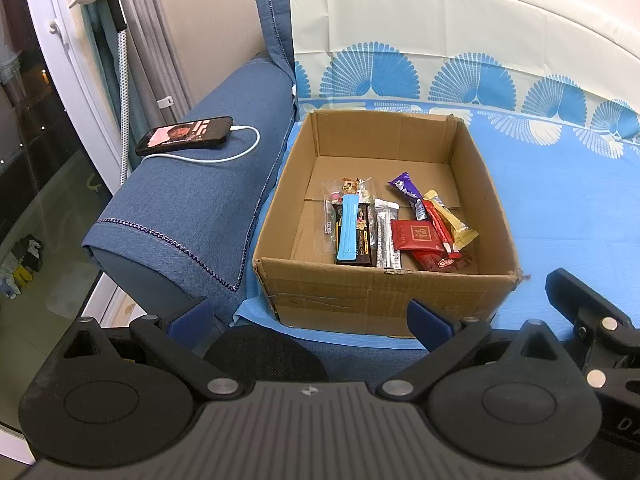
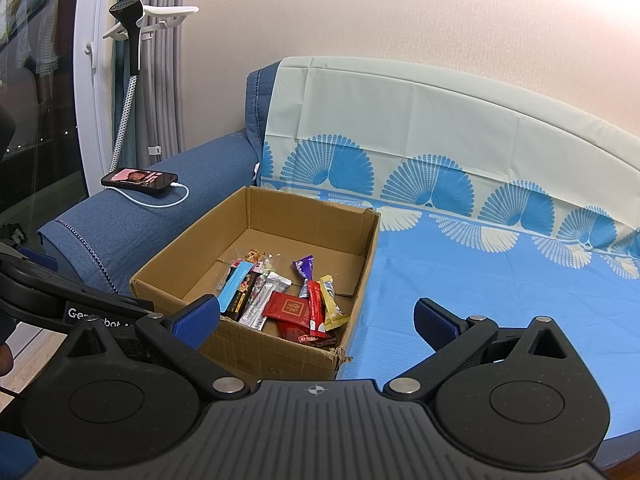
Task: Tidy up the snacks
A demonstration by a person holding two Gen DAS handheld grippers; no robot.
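From the left wrist view, the left tool [image 1: 310, 318] hangs in front of the cardboard box [image 1: 384, 296], its blue pads well apart and holding nothing. The box sits on a blue cloth [image 1: 568, 216] spread over the sofa seat, pressed against the sofa armrest [image 1: 200, 208]. The snacks lie packed toward the box's near wall: a light blue stick pack [image 1: 349, 227] on a dark bar, a silver sachet [image 1: 387, 236], a red packet [image 1: 414, 234], a purple wrapper [image 1: 407, 190] and a yellow wrapper [image 1: 450, 218]. Judging by that, the sorting looks close to done. Any further pick should come from above, since the near wall blocks a low approach and the wrappers overlap. A phone [image 1: 185, 136] with its white charging cable [image 1: 224, 156] rests on the armrest, clear of the box.

From the right wrist view, the right tool [image 2: 316, 320] is likewise spread wide and empty, over the box's near right corner, which is torn [image 2: 340, 354]. The left tool's body crosses the lower left. The cloth to the right of the box carries no snacks. A garment steamer [image 2: 128, 36] stands by the curtain, well apart.
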